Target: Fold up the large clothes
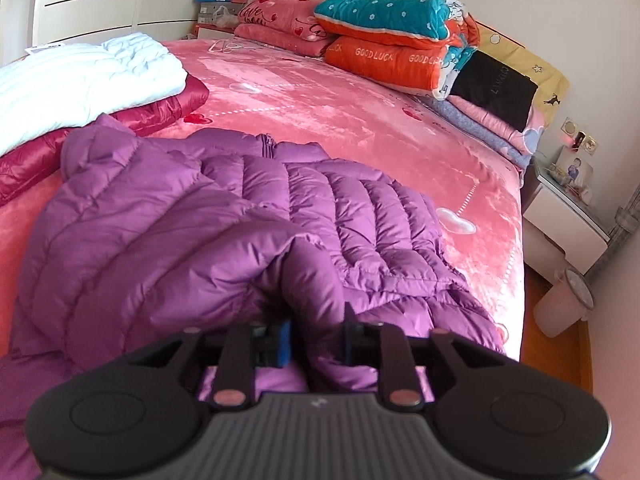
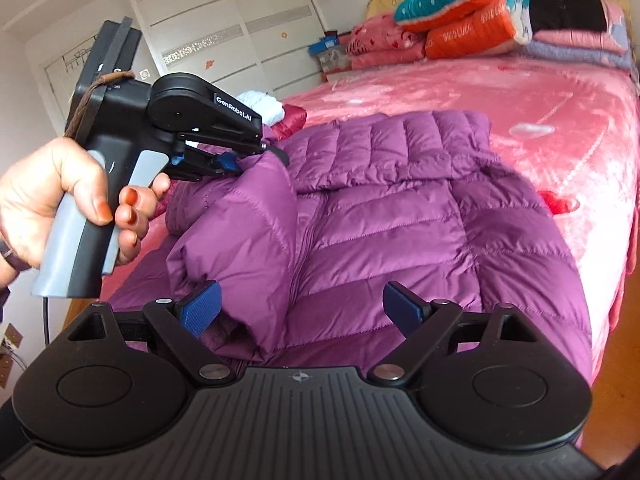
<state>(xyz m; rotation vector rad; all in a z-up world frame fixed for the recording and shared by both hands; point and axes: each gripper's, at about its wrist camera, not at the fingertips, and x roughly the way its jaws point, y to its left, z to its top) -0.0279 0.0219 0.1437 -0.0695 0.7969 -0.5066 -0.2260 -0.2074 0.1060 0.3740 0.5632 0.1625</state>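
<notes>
- On the pink bed cover (image 1: 320,92), the purple down jacket (image 1: 248,208) lies spread across the near half, zip side up in my right view, with its hood end toward the far side.
- My left claw (image 1: 316,338) sits low at the jacket's near edge; a fold of the purple sleeve (image 1: 280,264) bunches up between its blue pads, which stand a little apart, and I cannot tell whether they press the fabric.
- From my right view, that left claw (image 2: 256,160) is at the jacket's left shoulder, tipped downward, and my left hand (image 2: 68,204) wraps its grey handle.
- My right claw (image 2: 302,304) is released: its blue pads (image 2: 204,304) stand wide apart above the jacket's near hem, with nothing gripped; the folded sleeve lies just beside the left pad.
- To the far left, a white quilted coat (image 1: 80,76) rests on top of a dark red jacket (image 1: 132,120), well apart from my claws.
- At the far end of the bed, folded pink blankets (image 1: 280,20) and an orange and teal quilt (image 1: 396,36) are stacked against the yellow headboard (image 1: 520,52).
- A white bedside table (image 1: 560,216) stands on the right, with a pale bin (image 1: 568,304) on the floor near it.
</notes>
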